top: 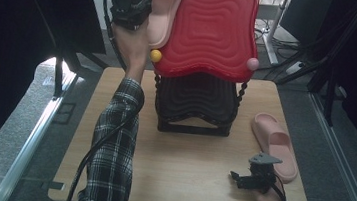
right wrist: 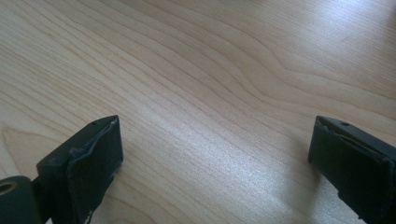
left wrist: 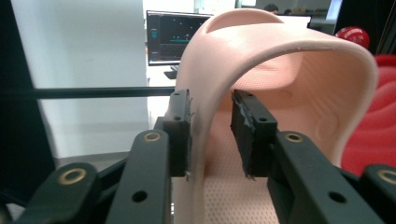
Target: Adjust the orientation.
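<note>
Wooden table (top: 179, 166) carries a two-tier rack (top: 208, 33); my left gripper (left wrist: 211, 130) clamps a pink slipper's (left wrist: 261, 60) strap beside the red top shelf, so I judge level lowering best, right gripper (top: 253, 179) idle, agape.

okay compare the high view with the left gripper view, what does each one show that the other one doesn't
High view alone: the wooden table, the red and black tiered rack, a second pink slipper lying flat near the table's right edge, and the right gripper low over the table with its jaws apart.

Left gripper view alone: the black jaws closed on the slipper's edge, the dotted texture of its footbed, and a lit monitor behind.

Both: the raised pink slipper held by the left gripper beside the red shelf.
</note>
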`<state>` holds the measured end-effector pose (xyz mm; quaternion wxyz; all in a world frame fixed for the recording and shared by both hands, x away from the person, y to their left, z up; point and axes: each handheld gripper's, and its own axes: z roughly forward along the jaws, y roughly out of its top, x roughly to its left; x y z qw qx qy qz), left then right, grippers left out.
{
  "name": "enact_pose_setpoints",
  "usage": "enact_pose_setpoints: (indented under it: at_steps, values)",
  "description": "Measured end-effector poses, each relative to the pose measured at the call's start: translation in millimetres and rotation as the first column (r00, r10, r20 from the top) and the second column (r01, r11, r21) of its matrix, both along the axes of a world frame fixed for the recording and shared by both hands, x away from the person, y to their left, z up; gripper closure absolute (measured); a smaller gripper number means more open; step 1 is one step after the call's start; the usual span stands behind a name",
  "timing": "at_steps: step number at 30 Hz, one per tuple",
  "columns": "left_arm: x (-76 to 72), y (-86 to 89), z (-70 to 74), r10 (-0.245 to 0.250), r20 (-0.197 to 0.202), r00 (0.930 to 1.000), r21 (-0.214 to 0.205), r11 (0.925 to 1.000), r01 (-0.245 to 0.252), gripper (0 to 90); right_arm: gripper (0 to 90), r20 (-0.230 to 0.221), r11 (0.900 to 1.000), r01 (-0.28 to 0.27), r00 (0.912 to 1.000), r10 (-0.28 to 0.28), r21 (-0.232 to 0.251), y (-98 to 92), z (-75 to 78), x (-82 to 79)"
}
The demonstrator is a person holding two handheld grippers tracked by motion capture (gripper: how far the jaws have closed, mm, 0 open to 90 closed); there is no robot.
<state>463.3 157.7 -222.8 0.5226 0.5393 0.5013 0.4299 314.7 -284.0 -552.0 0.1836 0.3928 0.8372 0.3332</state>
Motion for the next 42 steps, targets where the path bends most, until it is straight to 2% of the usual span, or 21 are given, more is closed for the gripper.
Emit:
enact_pose_setpoints:
  at_steps: [4, 5, 6, 7, 8, 9, 12, 16, 19, 20, 21, 22, 24, 26, 30, 34, 39, 42]
  values:
    - [-6.2, 0.5, -2.7, -0.007, 0.019, 0.9998, 0.035, 0.9994, 0.007, 63.2, 3.0, 0.0, 1.0, 0.0, 1.0, 0.0, 0.0, 0.0, 0.0, 0.0]
    - [-10.9, 3.1, -5.2, -0.016, 0.043, 0.999, 0.045, 0.9989, 0.014, 62.9, 3.0, 0.0, 1.0, 0.0, 1.0, 0.0, 0.0, 0.0, 0.0, 0.0]
    - [-10.9, 3.1, -5.2, -0.016, 0.043, 0.999, 0.045, 0.9989, 0.014, 62.8, 3.0, 0.0, 1.0, 0.0, 1.0, 0.0, 0.0, 0.0, 0.0, 0.0]
    - [-13.5, 4.6, -6.8, -0.022, 0.059, 0.998, 0.047, 0.9987, 0.019, 62.8, 3.0, 0.0, 1.0, 0.0, 1.0, 0.0, 0.0, 0.0, 0.0, 0.0]
    - [-18.7, 7.8, -10.4, -0.037, 0.094, 0.9949, 0.052, 0.9981, 0.033, 62.6, 2.9, 0.0, 1.0, 0.0, 1.0, 0.0, 0.0, 0.1, 0.0, 0.0]
    - [-18.7, 7.8, -10.4, -0.037, 0.094, 0.9949, 0.052, 0.9981, 0.033, 62.7, 2.9, 0.0, 1.0, 0.0, 1.0, 0.0, 0.0, 0.1, 0.0, 0.0]
    - [-26.7, 13.1, -15.6, -0.052, 0.141, 0.9887, 0.053, 0.9976, 0.045, 63.5, 2.9, 0.001, 1.0, 0.0, 1.0, 0.0, 0.0, 0.0, -0.1, 0.1]
    - [-35.9, 21.8, -21.3, -0.051, 0.18, 0.9822, 0.056, 0.9976, 0.042, 66.1, 3.0, 0.001, 1.0, 0.0, 1.0, 0.0, 0.0, 0.0, -0.1, 0.1]
    - [-40.8, 30.7, -27.5, -0.047, 0.184, 0.9818, 0.06, 0.9975, 0.036, 71.5, 3.0, 0.0, 1.0, 0.0, 1.0, 0.0, 0.0, 0.0, -0.1, 0.1]
    - [-43.0, 37.1, -33.9, -0.048, 0.179, 0.9827, 0.064, 0.9973, 0.037, 76.4, 2.9, 0.003, 1.0, -0.002, 1.0, 0.002, -0.001, -0.1, -0.1, 0.3]
    - [-43.0, 37.1, -33.9, -0.048, 0.179, 0.9827, 0.064, 0.9973, 0.037, 78.9, 2.9, 0.003, 1.0, -0.002, 1.0, 0.002, -0.001, -0.1, -0.1, 0.3]
    - [-44.0, 40.5, -37.8, -0.052, 0.174, 0.9834, 0.068, 0.9969, 0.04, 78.9, 3.0, 0.003, 1.0, -0.002, 1.0, 0.002, -0.001, -0.1, -0.1, 0.3]
    - [-45.5, 46.5, -46.9, -0.062, 0.164, 0.9845, 0.077, 0.9958, 0.05, 86.8, 2.9, 0.004, 1.0, -0.002, 1.0, 0.002, 0.0, 0.0, -0.3, 0.3]
    - [-46.9, 51.6, -56.2, -0.071, 0.147, 0.9865, 0.086, 0.9946, 0.059, 88.7, 2.9, 0.004, 1.0, -0.002, 1.0, 0.002, 0.0, 0.0, -0.3, 0.3]
    - [-50.1, 58.8, -73.6, -0.097, 0.138, 0.9856, 0.091, 0.9922, 0.085, 89.5, 2.9, 0.004, 1.0, -0.002, 1.0, 0.002, 0.0, 0.0, -0.3, 0.3]
    - [-53.2, 62.7, -85.8, -0.133, 0.145, 0.9806, 0.091, 0.9886, 0.12, 89.6, 2.9, 0.005, 1.0, -0.002, 1.0, 0.002, 0.0, 0.0, -0.3, 0.3]
    - [-56.7, 60.7, -91.8, -0.166, 0.155, 0.9738, 0.086, 0.9843, 0.155, 89.6, 3.0, 0.006, 1.0, -0.002, 1.0, 0.002, -0.001, -0.1, -0.3, 0.4]
    - [-58.7, 54.5, -91.2, -0.183, 0.155, 0.9709, 0.102, 0.9804, 0.168, 89.6, 2.9, 0.004, 1.0, -0.001, 1.0, 0.001, 0.0, 0.0, -0.3, 0.3]
